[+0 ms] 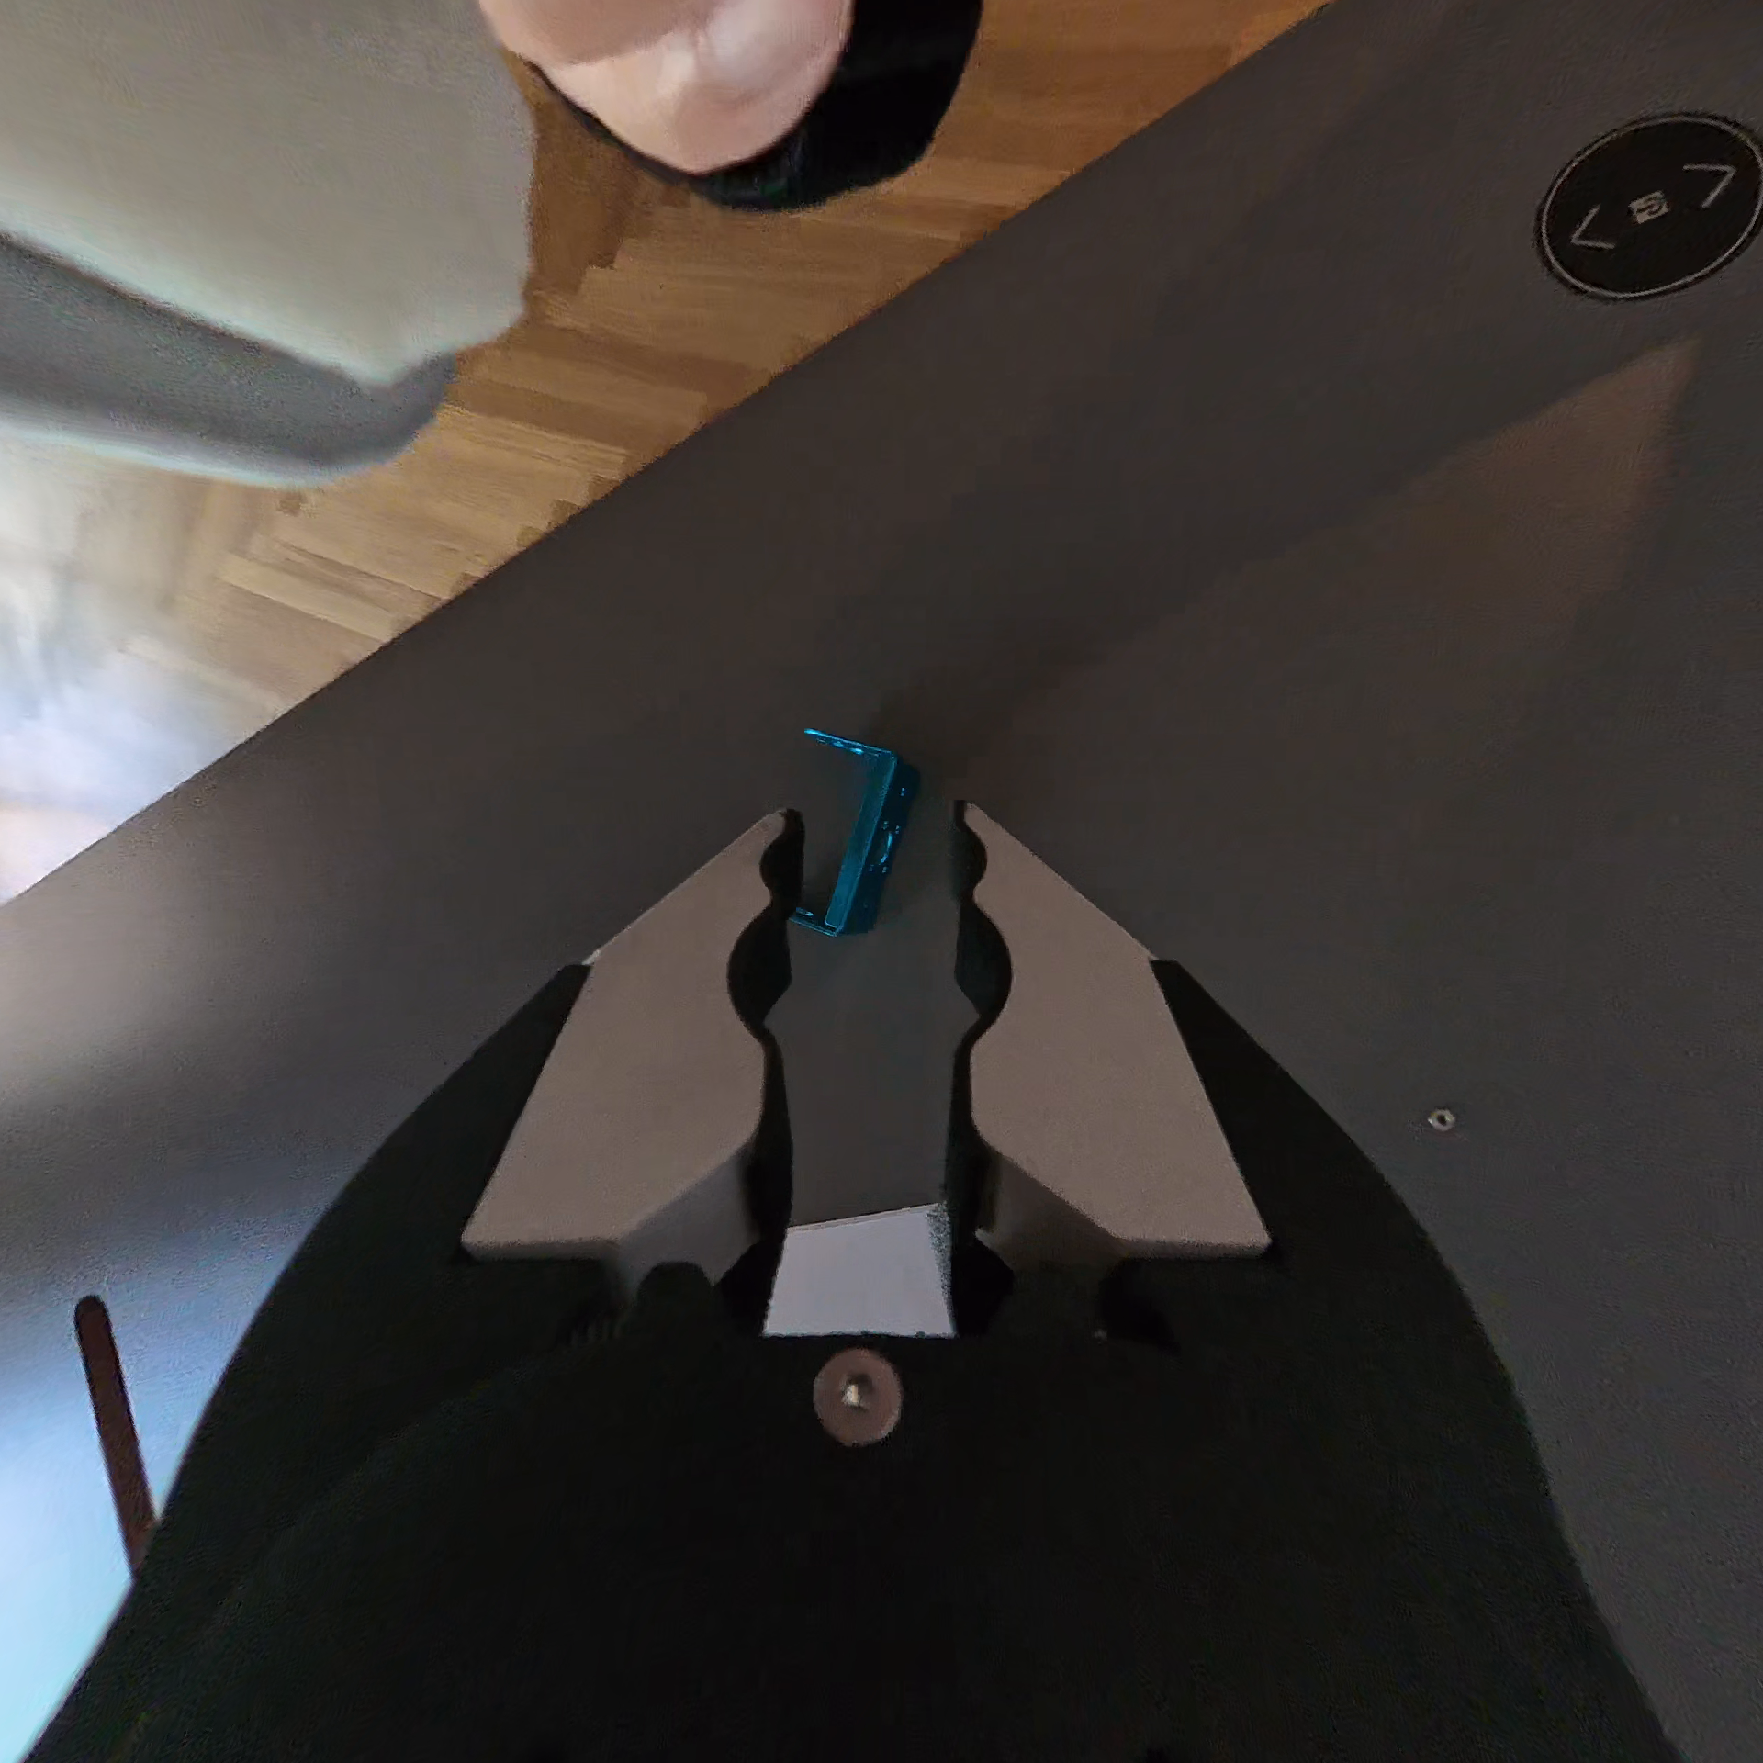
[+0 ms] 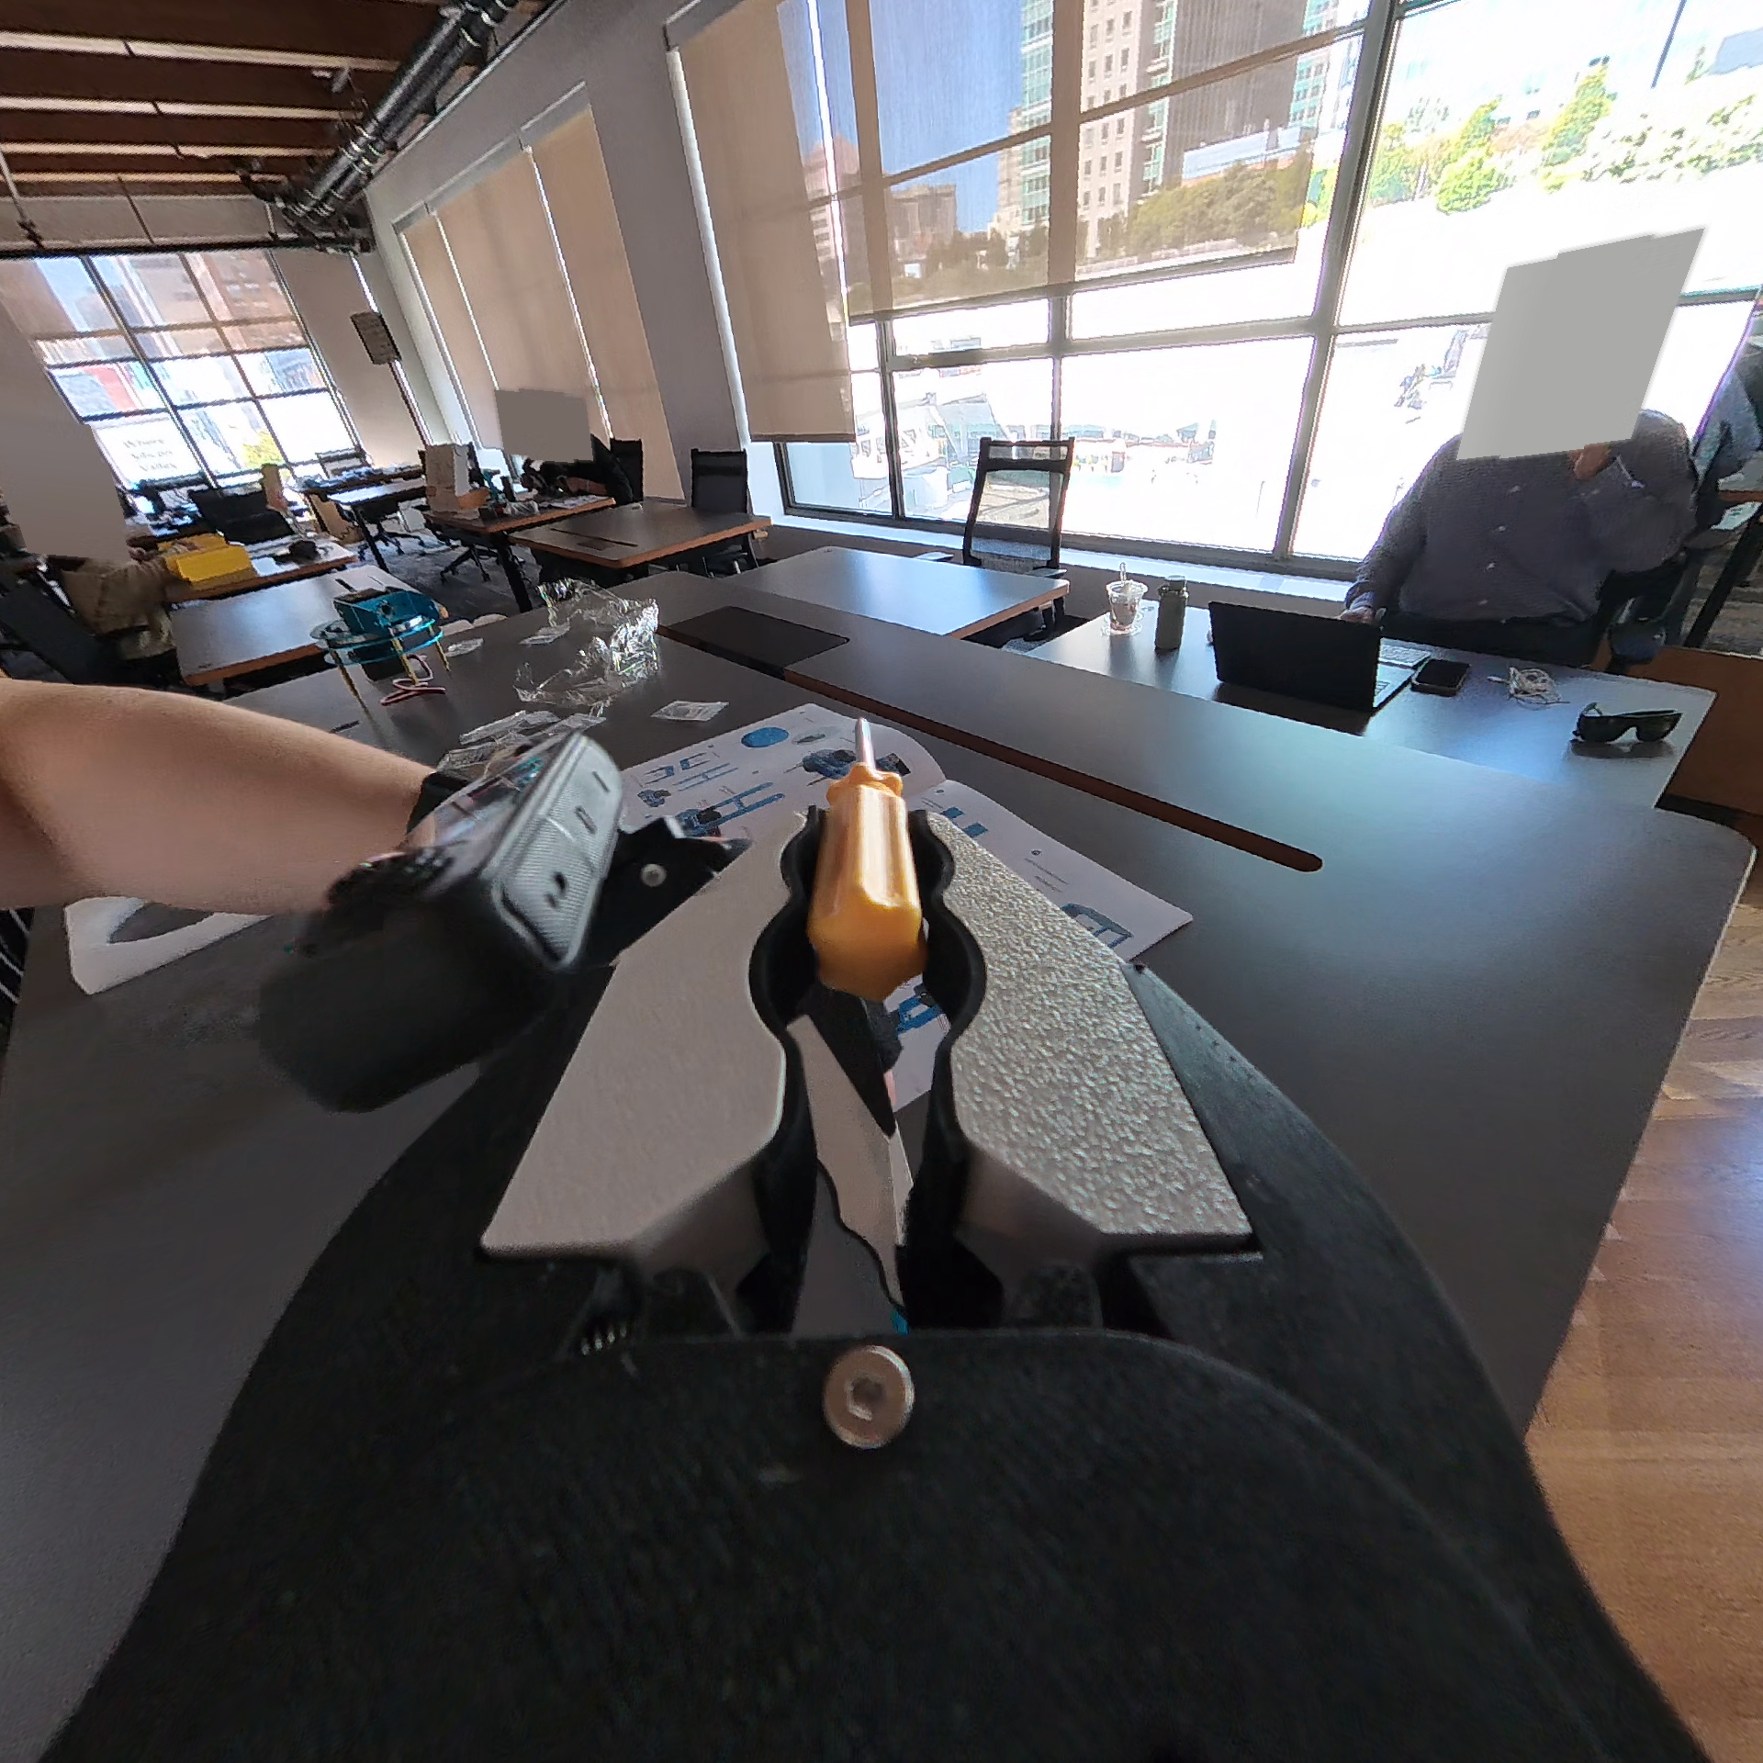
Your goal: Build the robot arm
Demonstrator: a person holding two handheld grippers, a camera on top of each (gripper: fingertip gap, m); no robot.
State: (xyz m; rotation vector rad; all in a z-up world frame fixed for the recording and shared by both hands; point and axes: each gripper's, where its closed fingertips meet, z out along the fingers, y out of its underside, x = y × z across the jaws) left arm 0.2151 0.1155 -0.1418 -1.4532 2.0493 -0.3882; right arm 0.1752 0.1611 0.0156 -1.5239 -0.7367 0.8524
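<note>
Hovering over the dark counter [image 1: 1336, 668], the left claw [image 1: 870, 811] has its fingers spread apart with nothing between them gripped. A small blue metal bracket [image 1: 863, 840] sits on the counter right at the fingertips, inside the gap, closer to the left finger [image 1: 754, 859] than to the other. Whether that finger touches the bracket I cannot tell. The bracket is U-shaped; its long spine runs roughly along the claw's reach, tilted slightly, and its two short legs point off toward the left finger. Beyond the bracket the counter's edge cuts across, with wooden floor [image 1: 668, 334] past it. Far to the right of the bracket, a round printed mark [image 1: 1646, 219] shows on the counter.

The right claw [image 2: 863, 859] is clenched on an orange-handled screwdriver [image 2: 863, 878], the handle seated in the notch between its fingers and the metal shaft pointing forward and up, away from the camera. Just left of the screwdriver, in the right wrist view, the other handheld device [image 2: 458, 916] hangs over the counter on a bare forearm [image 2: 191, 792]. Behind the screwdriver lies a printed instruction sheet [image 2: 1040, 859], then crumpled clear plastic bags [image 2: 591, 649] and a small blue-and-clear assembly on stand-offs [image 2: 382, 630]. Farther back a person [image 2: 1526, 544] sits at a laptop [image 2: 1307, 658].
</note>
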